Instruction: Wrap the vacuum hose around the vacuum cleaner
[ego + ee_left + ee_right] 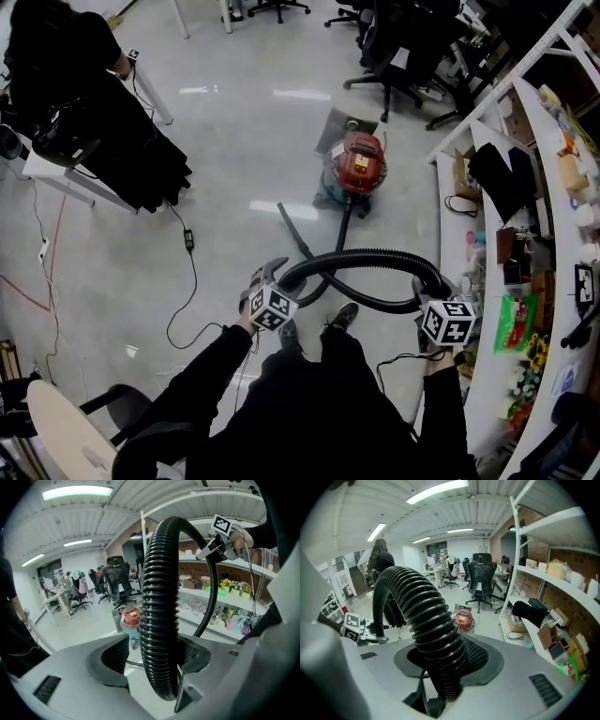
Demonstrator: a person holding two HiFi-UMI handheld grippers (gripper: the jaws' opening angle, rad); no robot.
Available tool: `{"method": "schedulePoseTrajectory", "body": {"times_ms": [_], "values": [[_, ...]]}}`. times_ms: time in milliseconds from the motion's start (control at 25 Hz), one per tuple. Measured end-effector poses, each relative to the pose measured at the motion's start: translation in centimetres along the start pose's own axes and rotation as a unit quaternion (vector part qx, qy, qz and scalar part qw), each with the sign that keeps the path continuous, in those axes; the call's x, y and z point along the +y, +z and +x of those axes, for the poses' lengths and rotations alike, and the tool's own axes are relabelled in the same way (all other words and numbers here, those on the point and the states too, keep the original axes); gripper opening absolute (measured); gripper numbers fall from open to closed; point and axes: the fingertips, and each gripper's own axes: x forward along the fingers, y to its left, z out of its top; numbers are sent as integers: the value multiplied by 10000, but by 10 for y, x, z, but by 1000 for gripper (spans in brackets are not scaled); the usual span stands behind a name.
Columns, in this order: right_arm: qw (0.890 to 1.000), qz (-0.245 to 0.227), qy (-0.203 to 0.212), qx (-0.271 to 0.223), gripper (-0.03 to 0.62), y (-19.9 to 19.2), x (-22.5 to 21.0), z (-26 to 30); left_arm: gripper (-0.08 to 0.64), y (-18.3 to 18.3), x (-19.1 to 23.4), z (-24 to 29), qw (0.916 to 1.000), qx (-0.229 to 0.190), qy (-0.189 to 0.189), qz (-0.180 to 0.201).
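Vacuum hose (375, 258) is up off the floor and arched between both grippers, while its other end trails back across the floor to the vacuum cleaner (357, 167), which stands well ahead by the end of the shelving. The right gripper (439, 291) has its jaws clamped on the ribbed hose. The left gripper (265, 278) is looser: the hose runs between its jaws and leans on one pad, with daylight beside the other. So this looks like the gathering stage, with nothing wound on the cleaner yet. Next, I reckon, the left needs a firm bite, then the loop must be carried forward and laid round the body without kinking.
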Motion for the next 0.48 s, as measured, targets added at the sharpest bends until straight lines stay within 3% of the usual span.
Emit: {"method": "schedulePoseTrajectory", "body": {"times_ms": [120, 200, 360, 480], "values": [[9997, 220, 68, 24, 179, -9, -31, 13, 193, 20, 18, 24, 9994, 87, 50, -324], [9989, 381, 268, 104, 179, -18, -49, 22, 182, 43, 24, 29, 9993, 93, 180, -317], [9920, 610, 978, 515, 178, -53, -79, 52, 178, 116, 40, 26, 9978, -69, 648, 73], [9828, 660, 1513, 824, 178, -88, -97, 84, 178, 179, 47, 35, 9927, -49, 1000, 678]]}}
